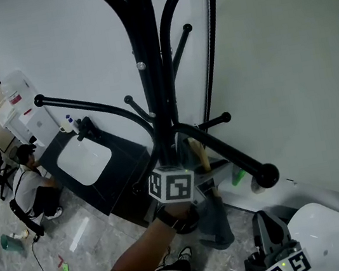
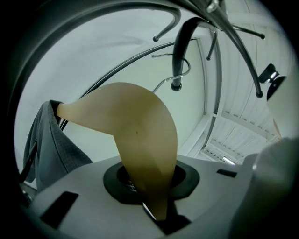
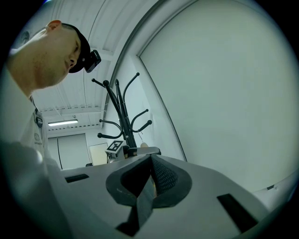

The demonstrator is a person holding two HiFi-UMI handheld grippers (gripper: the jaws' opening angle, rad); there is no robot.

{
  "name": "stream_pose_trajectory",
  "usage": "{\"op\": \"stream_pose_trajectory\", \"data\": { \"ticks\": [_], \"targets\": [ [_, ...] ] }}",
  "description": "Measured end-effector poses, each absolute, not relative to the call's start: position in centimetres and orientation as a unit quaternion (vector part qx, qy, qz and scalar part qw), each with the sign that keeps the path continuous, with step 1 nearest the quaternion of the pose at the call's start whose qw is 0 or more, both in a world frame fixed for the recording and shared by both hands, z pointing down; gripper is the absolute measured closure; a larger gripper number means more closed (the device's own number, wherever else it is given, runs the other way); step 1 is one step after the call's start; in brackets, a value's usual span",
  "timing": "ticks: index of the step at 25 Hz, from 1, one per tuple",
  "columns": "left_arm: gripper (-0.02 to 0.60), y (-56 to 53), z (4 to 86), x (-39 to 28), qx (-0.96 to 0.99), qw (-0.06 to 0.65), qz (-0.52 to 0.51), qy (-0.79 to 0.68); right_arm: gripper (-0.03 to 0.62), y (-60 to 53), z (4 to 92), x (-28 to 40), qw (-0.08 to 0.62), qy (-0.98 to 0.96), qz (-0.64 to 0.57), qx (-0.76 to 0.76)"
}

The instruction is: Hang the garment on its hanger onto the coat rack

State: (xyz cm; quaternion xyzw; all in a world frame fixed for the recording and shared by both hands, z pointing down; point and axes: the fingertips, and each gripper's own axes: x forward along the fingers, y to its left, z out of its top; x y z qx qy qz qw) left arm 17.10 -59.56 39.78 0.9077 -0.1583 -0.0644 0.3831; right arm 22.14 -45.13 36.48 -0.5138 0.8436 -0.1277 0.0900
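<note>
My left gripper (image 2: 156, 201) is shut on the lower end of a tan wooden hanger (image 2: 135, 135). A grey garment (image 2: 49, 144) drapes from the hanger's far shoulder. The hanger's wire hook (image 2: 183, 69) curls right beside the knobbed tip of a black coat rack arm (image 2: 180, 44); whether it rests on the arm I cannot tell. In the head view the left gripper (image 1: 188, 188) is held against the rack's pole (image 1: 151, 70), with the garment (image 1: 213, 221) hanging below it. My right gripper (image 1: 268, 238) stays low at the right, and its jaws (image 3: 145, 186) are shut on nothing.
The rack spreads several curved black arms, one with a ball end (image 1: 266, 176) near the left gripper. A white seat (image 1: 324, 234) sits beside the right gripper. A black table (image 1: 124, 171) and a seated person (image 1: 33, 183) are on the floor at left, near a water dispenser (image 1: 24, 111).
</note>
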Motion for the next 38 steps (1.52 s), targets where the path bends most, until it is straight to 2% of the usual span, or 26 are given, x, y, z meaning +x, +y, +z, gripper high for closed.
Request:
{"op": "stream_pose_trajectory", "data": {
  "ticks": [4, 22, 32, 34, 38],
  "targets": [
    [0.506, -59.8, 40.4, 16.4, 0.912, 0.363, -0.052, -0.185, 0.579, -44.8, 36.4, 21.4, 0.090, 0.848, -0.127, -0.507],
    [0.337, -57.1, 40.6, 10.6, 0.882, 0.308, -0.038, -0.355, 0.579, -40.5, 36.1, 19.2, 0.085, 0.865, -0.115, -0.481],
    [0.341, -49.2, 38.6, 7.6, 0.891, 0.187, -0.006, -0.414, 0.579, -38.5, 37.0, 16.8, 0.064, 0.878, -0.113, -0.461],
    [0.372, -47.0, 38.4, 7.4, 0.893, 0.172, -0.002, -0.415, 0.579, -37.9, 37.5, 16.3, 0.057, 0.880, -0.116, -0.458],
    [0.484, -42.4, 38.8, 8.4, 0.903, 0.162, 0.002, -0.397, 0.579, -36.3, 38.4, 15.5, 0.046, 0.884, -0.121, -0.449]
  ]
}}
